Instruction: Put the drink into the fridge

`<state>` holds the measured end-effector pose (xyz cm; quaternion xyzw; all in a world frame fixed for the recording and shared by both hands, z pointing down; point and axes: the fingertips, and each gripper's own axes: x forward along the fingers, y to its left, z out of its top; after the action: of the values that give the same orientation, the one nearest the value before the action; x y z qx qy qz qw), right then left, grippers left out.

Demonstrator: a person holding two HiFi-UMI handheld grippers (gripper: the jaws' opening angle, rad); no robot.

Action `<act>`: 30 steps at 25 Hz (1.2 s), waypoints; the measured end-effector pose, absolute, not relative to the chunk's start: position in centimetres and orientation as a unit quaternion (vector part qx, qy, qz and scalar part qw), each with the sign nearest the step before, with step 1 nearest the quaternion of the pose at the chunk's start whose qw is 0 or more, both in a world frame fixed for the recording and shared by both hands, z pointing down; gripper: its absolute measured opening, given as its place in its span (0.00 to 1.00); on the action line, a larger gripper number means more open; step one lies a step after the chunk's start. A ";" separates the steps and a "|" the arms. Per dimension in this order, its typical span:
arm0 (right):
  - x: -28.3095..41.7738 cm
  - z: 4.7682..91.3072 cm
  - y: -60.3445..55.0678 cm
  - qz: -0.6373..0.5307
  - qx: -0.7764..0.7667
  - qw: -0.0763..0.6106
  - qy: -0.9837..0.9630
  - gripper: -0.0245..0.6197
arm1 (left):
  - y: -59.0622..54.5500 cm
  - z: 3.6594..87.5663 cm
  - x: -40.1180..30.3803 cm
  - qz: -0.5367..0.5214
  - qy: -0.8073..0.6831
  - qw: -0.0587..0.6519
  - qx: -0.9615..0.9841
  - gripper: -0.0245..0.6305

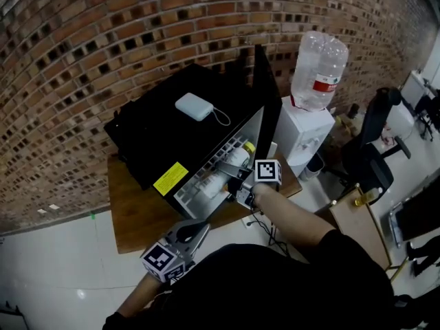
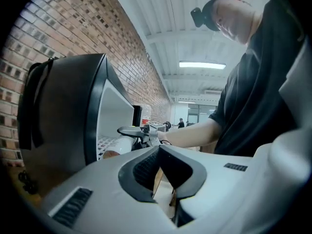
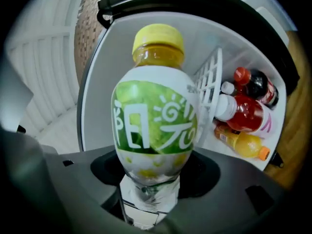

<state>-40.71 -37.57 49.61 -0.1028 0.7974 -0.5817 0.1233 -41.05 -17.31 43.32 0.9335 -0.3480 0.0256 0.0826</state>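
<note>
Drink going into the fridge
The right hand-held gripper (image 3: 151, 179) clamps the drink (image 3: 155, 116) by its base at the open fridge (image 1: 165, 122); next it likely needs shelf (image 1: 196, 191) placement and release. The left hand-held gripper (image 1: 185, 236) is closed, empty.

Four bottles (image 3: 155, 121), one fridge (image 1: 152, 130)

Fridge (image 1: 172, 126), door (image 1: 267, 95) swung wide: the mouth is left unblocked by it. Inside, one side is filled by wire shelf (image 3: 210, 89) and stored bottles (image 3: 246, 113); bare room is left beside them.
</note>
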 end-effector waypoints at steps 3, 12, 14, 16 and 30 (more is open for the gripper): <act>-41.3 50.6 -38.3 -0.622 -0.118 0.145 0.761 0.50 | -17.3 43.6 -41.9 0.026 -0.355 0.085 0.930 0.03; -41.7 52.0 -40.0 -0.655 -0.174 0.136 0.723 0.53 | -17.6 43.7 -42.5 0.021 -0.362 0.092 0.928 0.03; -41.9 51.8 -40.2 -0.659 -0.177 0.138 0.717 0.60 | -17.7 43.6 -42.6 0.019 -0.361 0.092 0.928 0.03; -42.3 51.7 -40.2 -0.662 -0.175 0.139 0.715 0.60 | -17.8 43.6 -42.9 0.017 -0.362 0.092 0.928 0.03; -39.4 49.3 -39.6 -0.611 -0.146 0.166 0.760 0.48 | -17.7 43.3 -40.3 0.006 -0.340 0.087 0.936 0.03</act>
<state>-39.44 -39.64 49.31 -0.1459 0.7601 -0.6111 0.1659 -40.31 -17.65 43.35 0.9365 -0.3397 0.0058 0.0871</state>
